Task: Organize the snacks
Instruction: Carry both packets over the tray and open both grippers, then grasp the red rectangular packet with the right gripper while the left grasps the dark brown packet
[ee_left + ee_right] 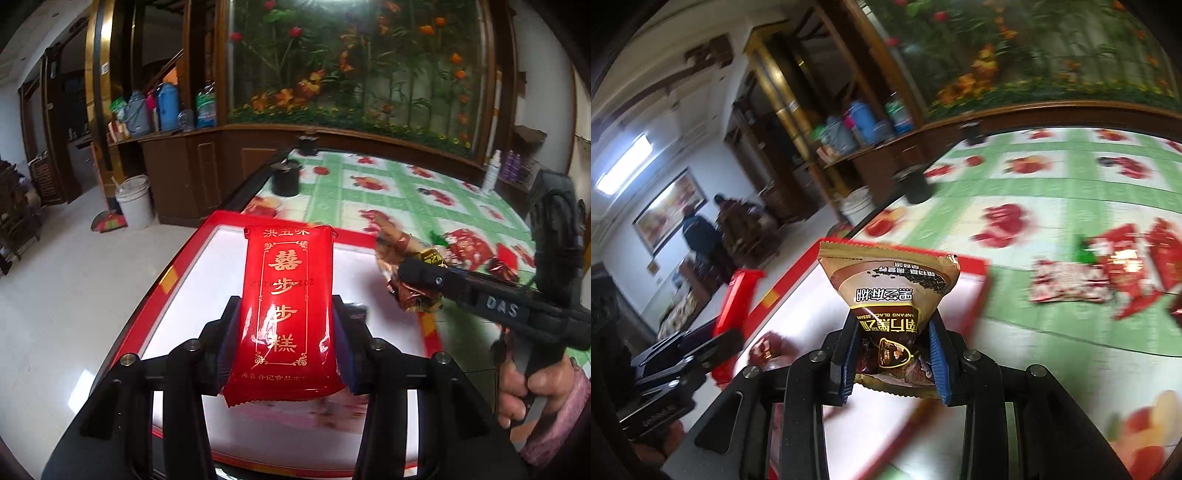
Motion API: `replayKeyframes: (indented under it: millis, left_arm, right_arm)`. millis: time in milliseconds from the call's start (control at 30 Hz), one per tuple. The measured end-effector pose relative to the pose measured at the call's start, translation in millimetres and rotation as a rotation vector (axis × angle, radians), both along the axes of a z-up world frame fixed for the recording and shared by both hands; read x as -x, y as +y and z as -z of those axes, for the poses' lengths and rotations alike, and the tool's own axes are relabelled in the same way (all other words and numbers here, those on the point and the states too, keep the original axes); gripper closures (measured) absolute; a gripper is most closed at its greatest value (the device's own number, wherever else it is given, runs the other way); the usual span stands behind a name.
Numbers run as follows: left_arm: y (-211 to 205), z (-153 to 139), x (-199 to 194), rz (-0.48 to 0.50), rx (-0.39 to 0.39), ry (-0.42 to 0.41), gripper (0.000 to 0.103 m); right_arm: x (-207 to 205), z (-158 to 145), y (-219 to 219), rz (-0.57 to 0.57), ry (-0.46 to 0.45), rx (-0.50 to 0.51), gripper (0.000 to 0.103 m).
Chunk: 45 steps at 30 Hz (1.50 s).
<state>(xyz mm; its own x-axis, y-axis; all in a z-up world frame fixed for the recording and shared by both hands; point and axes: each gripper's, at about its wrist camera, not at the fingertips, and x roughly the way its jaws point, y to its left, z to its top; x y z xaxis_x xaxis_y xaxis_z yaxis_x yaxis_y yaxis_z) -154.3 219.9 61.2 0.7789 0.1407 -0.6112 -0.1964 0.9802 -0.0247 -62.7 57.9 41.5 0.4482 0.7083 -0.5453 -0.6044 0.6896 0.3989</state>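
Left gripper (pixel 284 332) pinches red cake packet (pixel 288 295) mid-body; right gripper (pixel 894 354) clamps crinkly sesame-paste sachet (pixel 886 291); both light, slippery; tray (pixel 177 273) at twelve o'clock.

Below and ahead of the left jaws, the red-rimmed tray (pixel 221 266) has bare white floor. The right gripper (pixel 410 275), clamping a brown packet (pixel 397 258), crosses to their right. Loose red wrappers (pixel 1108 273) crowd the tablecloth (pixel 1052 184) right of the right jaws.
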Motion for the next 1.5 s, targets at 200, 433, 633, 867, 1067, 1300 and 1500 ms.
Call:
replayKeyframes:
  millis: [200,433,633,867,1067,1300,1500]
  left_arm:
    - [10.7,4.7,-7.9,-0.038,-0.027,0.008,0.059]
    - [8.1,5.9,-15.2,-0.047,-0.084,0.004,0.059]
    - [4.3,7.1,-20.8,-0.057,-0.125,0.022,0.059]
    - [2.5,8.0,-25.2,-0.098,-0.158,0.044,0.058]
    - [-4.3,1.0,-21.1,-0.116,-0.212,0.021,0.043]
    - [-12.3,-2.5,-20.8,-0.109,-0.242,0.024,0.040]
    - [-24.0,-10.2,-21.5,-0.092,-0.256,0.018,0.038]
  right_arm:
    - [11.1,5.5,37.4,-0.071,-0.025,0.040,0.069]
    - [12.8,11.1,40.5,-0.081,-0.026,0.067,0.069]
    - [8.5,13.0,41.6,-0.079,-0.014,0.081,0.069]
    - [7.9,9.9,37.8,-0.065,-0.001,0.086,0.066]
    - [6.0,1.3,26.0,-0.042,-0.019,0.041,0.062]
    - [1.3,-7.3,10.1,0.000,-0.019,-0.002,0.058]
    - [-9.3,-13.9,-14.7,0.066,-0.015,-0.040,0.058]
